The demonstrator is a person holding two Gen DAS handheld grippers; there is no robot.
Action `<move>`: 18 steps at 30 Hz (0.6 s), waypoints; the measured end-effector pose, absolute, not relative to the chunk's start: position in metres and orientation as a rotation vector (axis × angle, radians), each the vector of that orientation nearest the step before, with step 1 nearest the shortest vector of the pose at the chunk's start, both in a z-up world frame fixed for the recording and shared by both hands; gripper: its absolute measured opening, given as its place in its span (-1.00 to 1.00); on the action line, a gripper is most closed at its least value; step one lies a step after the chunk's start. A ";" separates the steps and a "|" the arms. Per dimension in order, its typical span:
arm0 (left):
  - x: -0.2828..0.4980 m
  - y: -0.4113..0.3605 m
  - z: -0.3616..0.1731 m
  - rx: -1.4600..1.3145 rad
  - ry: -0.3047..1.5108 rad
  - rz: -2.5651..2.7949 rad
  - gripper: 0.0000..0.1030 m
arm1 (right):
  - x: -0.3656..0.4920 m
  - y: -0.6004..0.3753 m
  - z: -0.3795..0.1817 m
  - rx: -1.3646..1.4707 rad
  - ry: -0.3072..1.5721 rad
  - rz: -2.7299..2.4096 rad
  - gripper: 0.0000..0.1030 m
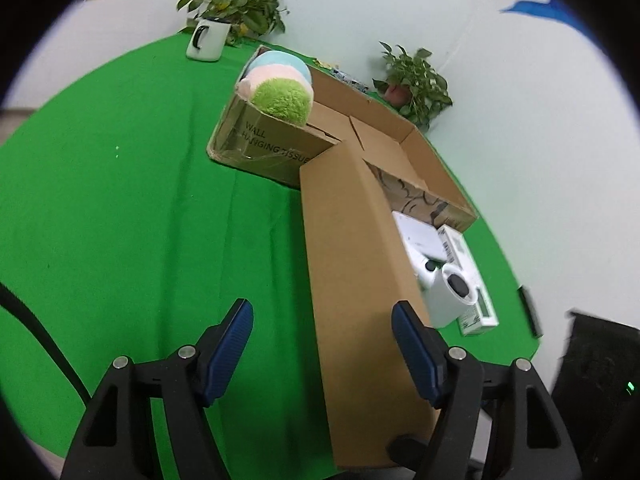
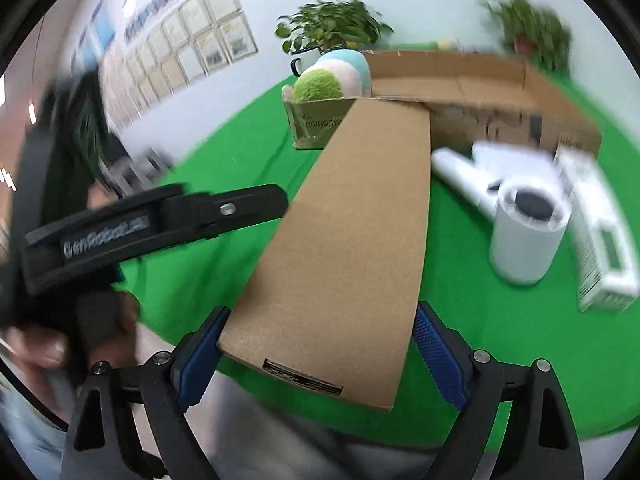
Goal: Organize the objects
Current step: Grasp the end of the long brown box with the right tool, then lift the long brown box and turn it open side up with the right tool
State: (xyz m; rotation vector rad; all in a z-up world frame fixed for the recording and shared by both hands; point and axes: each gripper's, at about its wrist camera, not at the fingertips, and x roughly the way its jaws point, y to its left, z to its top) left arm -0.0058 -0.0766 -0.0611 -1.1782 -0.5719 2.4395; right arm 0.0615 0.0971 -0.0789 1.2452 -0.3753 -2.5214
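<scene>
**Right wrist view: long flap framed between my jaws, grip not yet confirmed**

Right wrist view shows my right gripper (image 2: 316, 354) spread wide around the near end of the long cardboard flap (image 2: 344, 240). The left blue pad (image 2: 200, 356) lies at the flap's edge, possibly touching; the right pad (image 2: 436, 354) stands just clear. I judge that nothing is clamped.

In the left wrist view, my left gripper (image 1: 322, 354) is also open. Its right pad (image 1: 412, 354) lies in front of the same flap (image 1: 352, 280), while its left pad (image 1: 230, 354) hangs over bare green cloth (image 1: 120, 220). It holds nothing.

Outward, the flap runs to the open carton (image 2: 480, 92). A smaller box (image 1: 264, 140) printed with tissue lettering sits at the carton's far end, holding a plush toy (image 1: 280, 88). Loose items lie beside the carton on the cloth: a white cylindrical device (image 2: 524, 232) and a white and green package (image 2: 600, 240).

Recommended procedure, as I judge it:
1. Centre the flap between the pads before closing.
2. Close squarely on both edges; a skewed pinch may crease the board.
3. Swing the flap about its fold line without dragging the carton.
4. Keep the left gripper clear of the flap's path.
</scene>
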 end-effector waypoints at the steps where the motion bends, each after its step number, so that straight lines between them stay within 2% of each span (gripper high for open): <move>1: -0.006 -0.078 -0.062 -1.184 -0.586 2.433 0.37 | 0.060 0.104 -0.080 1.242 -0.454 -2.474 0.71; 8: -0.006 -0.087 -0.064 -1.193 -0.689 2.336 0.36 | 0.062 0.124 -0.096 1.193 -0.699 -2.241 0.71; 11: -0.010 -0.090 -0.068 -1.202 -0.778 2.229 0.08 | 0.061 0.130 -0.103 1.184 -0.768 -2.161 0.71; 13: -0.010 -0.087 -0.068 -1.196 -0.782 2.215 -0.23 | 0.061 0.132 -0.109 1.185 -0.821 -2.090 0.71; 15: -0.007 -0.082 -0.063 -1.198 -0.739 2.238 -0.26 | 0.060 0.133 -0.113 1.189 -0.846 -2.048 0.71; 17: -0.005 -0.077 -0.059 -1.206 -0.706 2.253 -0.41 | 0.058 0.134 -0.112 1.193 -0.830 -2.050 0.72; 18: -0.005 -0.074 -0.058 -1.214 -0.692 2.256 -0.63 | 0.058 0.134 -0.112 1.197 -0.824 -2.053 0.78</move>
